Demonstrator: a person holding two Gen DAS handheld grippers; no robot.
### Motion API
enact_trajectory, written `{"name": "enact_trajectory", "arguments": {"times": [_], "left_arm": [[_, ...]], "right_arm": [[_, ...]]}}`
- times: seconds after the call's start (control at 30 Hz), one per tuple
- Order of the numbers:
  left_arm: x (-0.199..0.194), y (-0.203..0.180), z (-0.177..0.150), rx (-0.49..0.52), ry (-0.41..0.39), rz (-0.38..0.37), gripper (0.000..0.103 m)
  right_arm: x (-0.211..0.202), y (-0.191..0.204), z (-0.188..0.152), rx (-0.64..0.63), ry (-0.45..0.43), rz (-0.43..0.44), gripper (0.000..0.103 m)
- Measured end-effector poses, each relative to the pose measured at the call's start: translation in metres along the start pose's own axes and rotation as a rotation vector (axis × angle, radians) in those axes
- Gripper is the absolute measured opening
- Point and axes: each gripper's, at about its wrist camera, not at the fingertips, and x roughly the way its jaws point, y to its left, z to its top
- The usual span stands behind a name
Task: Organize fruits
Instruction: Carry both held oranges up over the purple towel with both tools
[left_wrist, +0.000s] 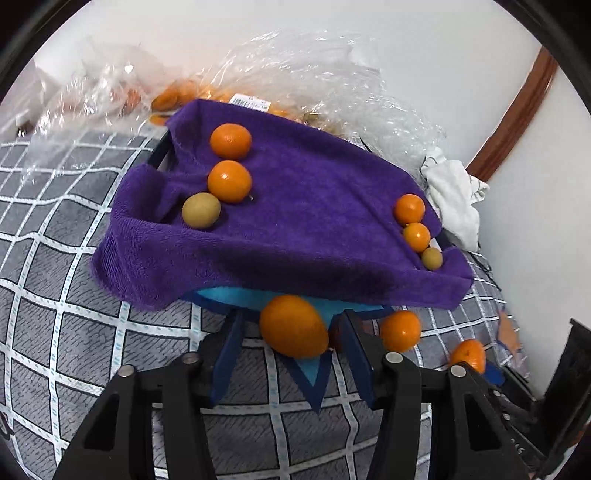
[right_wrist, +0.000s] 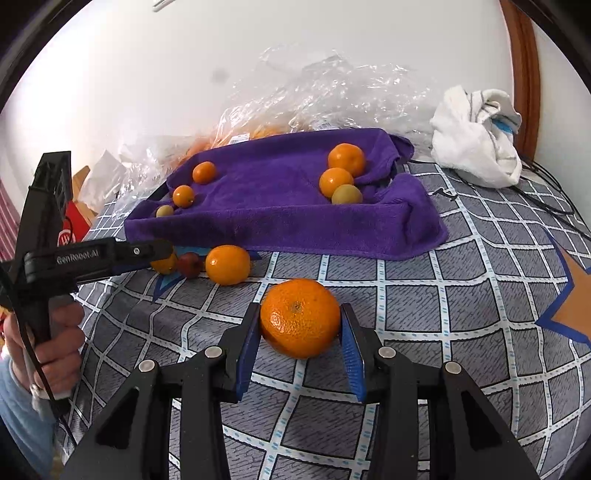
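A purple towel (left_wrist: 295, 221) (right_wrist: 280, 206) covers a tray on the checked bedcover. On it lie two rows of fruit, each of two oranges and a small yellow-green fruit (left_wrist: 201, 211) (right_wrist: 346, 194). My left gripper (left_wrist: 291, 325) is open around an orange (left_wrist: 293, 326) in front of the towel. It shows in the right wrist view (right_wrist: 155, 254) by loose oranges and a red fruit (right_wrist: 189, 264). My right gripper (right_wrist: 300, 317) has its pads against a large orange (right_wrist: 300, 317) on the bedcover.
Clear plastic bags with more oranges (left_wrist: 173, 98) (right_wrist: 295, 92) lie behind the tray by the white wall. A crumpled white cloth (left_wrist: 456, 199) (right_wrist: 476, 136) lies beside the tray. Two more loose oranges (left_wrist: 400, 330) (left_wrist: 468, 356) lie right of the left gripper.
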Motion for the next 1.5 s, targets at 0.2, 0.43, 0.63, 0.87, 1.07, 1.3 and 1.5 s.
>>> {"name": "enact_trajectory", "arguments": {"times": [0.2, 0.43, 0.63, 0.87, 1.07, 1.3, 1.5], "left_arm": [[0.000, -0.007, -0.004, 0.047, -0.047, 0.030, 0.036], [-0.016, -0.002, -0.007, 0.042, -0.122, -0.054, 0.036], [-0.021, -0.001, -0.007, 0.039, -0.149, -0.073, 0.036], [-0.028, -0.001, -0.008, 0.040, -0.179, -0.083, 0.036], [-0.031, 0.003, -0.007, 0.023, -0.192, -0.096, 0.036], [-0.037, 0.007, -0.005, 0.008, -0.224, -0.089, 0.036], [-0.044, 0.009, -0.003, 0.004, -0.253, -0.084, 0.036]], "right_arm": [[0.000, -0.003, 0.000, 0.012, 0.000, -0.016, 0.041], [-0.001, -0.006, -0.001, 0.025, -0.005, -0.023, 0.041], [-0.001, -0.006, -0.001, 0.026, -0.006, -0.024, 0.041], [-0.001, -0.006, -0.001, 0.028, -0.006, -0.023, 0.041], [-0.002, -0.006, -0.001, 0.032, -0.008, -0.023, 0.041], [-0.004, -0.009, -0.001, 0.048, -0.019, -0.027, 0.041], [-0.006, -0.008, -0.002, 0.037, -0.031, -0.010, 0.041]]}}
